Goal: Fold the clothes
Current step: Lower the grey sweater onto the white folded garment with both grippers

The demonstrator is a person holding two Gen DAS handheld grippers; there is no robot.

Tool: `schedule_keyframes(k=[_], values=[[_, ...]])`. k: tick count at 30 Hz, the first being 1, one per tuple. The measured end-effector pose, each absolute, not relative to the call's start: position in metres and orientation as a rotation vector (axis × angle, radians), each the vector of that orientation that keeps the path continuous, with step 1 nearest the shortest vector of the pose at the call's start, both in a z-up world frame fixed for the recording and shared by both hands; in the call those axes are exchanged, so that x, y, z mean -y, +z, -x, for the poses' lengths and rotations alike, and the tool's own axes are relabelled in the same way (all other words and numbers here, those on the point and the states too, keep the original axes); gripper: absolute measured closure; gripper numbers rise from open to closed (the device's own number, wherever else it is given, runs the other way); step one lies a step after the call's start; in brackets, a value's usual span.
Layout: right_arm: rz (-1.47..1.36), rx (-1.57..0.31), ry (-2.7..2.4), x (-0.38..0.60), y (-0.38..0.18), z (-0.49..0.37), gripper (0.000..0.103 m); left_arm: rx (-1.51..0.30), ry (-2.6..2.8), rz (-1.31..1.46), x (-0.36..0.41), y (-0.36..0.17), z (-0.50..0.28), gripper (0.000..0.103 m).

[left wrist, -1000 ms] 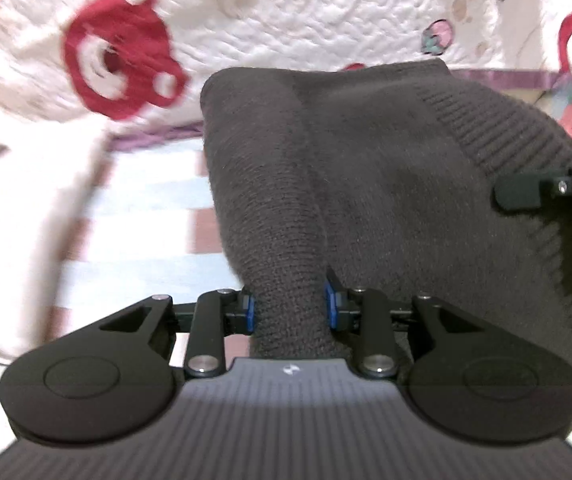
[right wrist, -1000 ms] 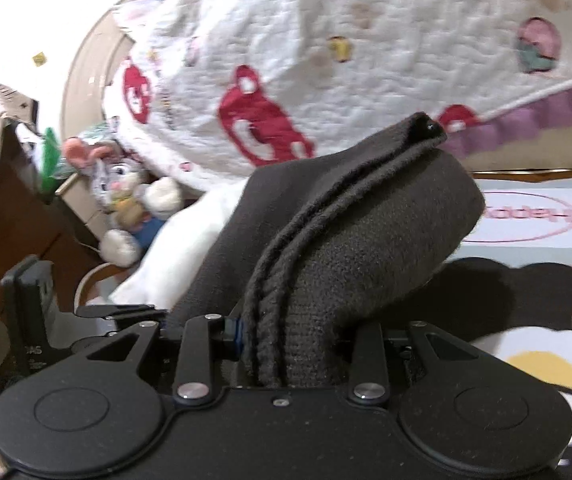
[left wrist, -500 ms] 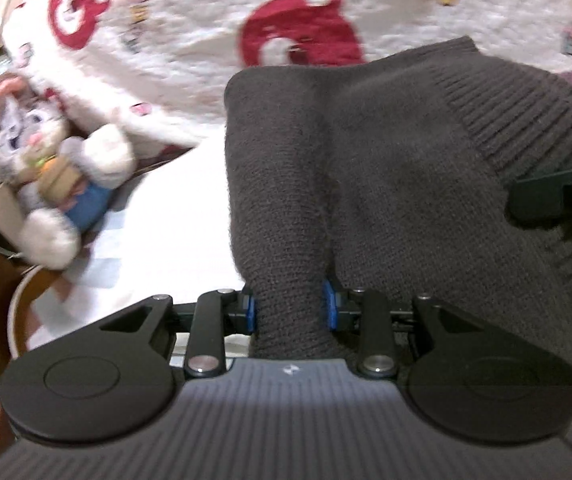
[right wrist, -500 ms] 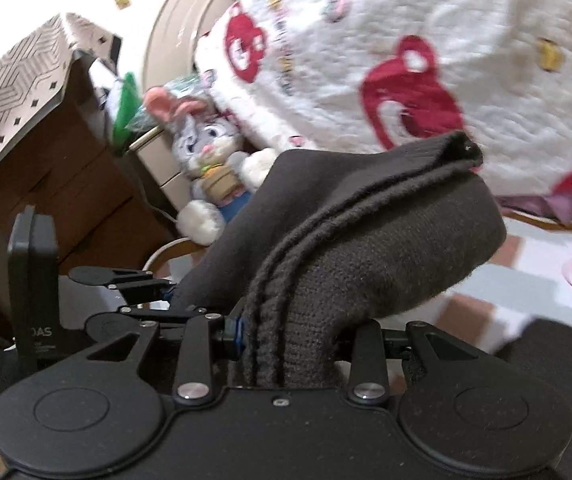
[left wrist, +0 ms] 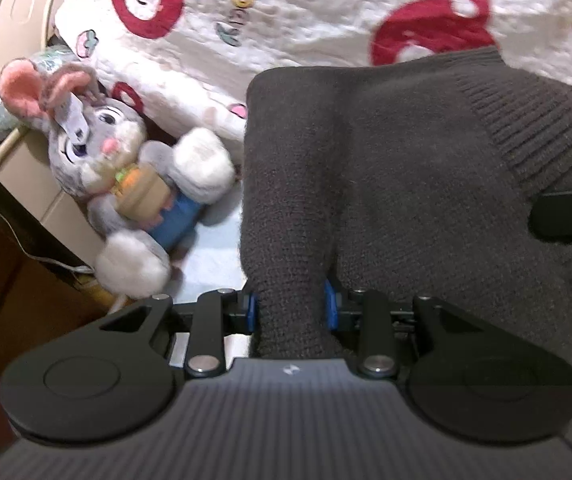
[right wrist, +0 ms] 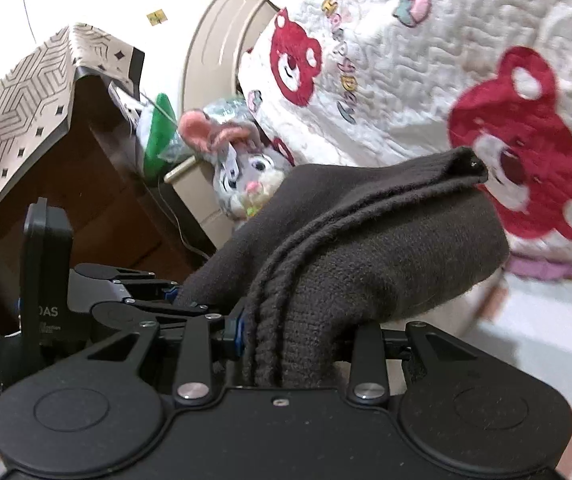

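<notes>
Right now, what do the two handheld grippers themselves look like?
Both are matte black. The left gripper has blue pads, silver pivot screws, round side discs and a ribbed body; in the right view its upright block reads "DAS". The right gripper matches, with a smoother body.

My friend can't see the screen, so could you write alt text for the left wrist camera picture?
The left gripper is shut on a fold of a dark grey knitted sweater, which fills the middle and right of the view. To its left lies a grey plush rabbit; behind both is a white quilt with red bears. The tip of the right gripper shows at the right edge.
</notes>
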State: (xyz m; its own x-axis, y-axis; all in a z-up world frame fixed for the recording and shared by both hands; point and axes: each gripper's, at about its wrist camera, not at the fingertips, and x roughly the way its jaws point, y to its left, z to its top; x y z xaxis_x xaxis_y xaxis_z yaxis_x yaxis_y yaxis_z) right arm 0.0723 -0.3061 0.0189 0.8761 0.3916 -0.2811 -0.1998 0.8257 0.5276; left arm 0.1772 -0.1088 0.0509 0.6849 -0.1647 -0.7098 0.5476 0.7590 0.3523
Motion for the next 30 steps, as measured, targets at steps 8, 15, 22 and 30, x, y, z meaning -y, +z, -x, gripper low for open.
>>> schedule_keyframes(k=[8,15,22,30], values=[[-0.744,-0.448,0.307,0.314,-0.039,-0.178,0.065,-0.788,-0.358,-0.657,0.115,0.001,-0.258,0.073],[-0.852,-0.487,0.236,0.322,-0.081,-0.181,0.054,-0.848,-0.306,-0.713,0.118,-0.040,-0.323,0.076],[-0.751,-0.564,0.274,0.322,-0.081,-0.143,0.045,-0.856,-0.457,-0.475,0.065,-0.031,-0.309,0.064],[-0.780,-0.590,0.307,0.319,-0.097,-0.105,0.041,-0.936,-0.562,-0.014,-0.046,-0.044,-0.291,0.053]])
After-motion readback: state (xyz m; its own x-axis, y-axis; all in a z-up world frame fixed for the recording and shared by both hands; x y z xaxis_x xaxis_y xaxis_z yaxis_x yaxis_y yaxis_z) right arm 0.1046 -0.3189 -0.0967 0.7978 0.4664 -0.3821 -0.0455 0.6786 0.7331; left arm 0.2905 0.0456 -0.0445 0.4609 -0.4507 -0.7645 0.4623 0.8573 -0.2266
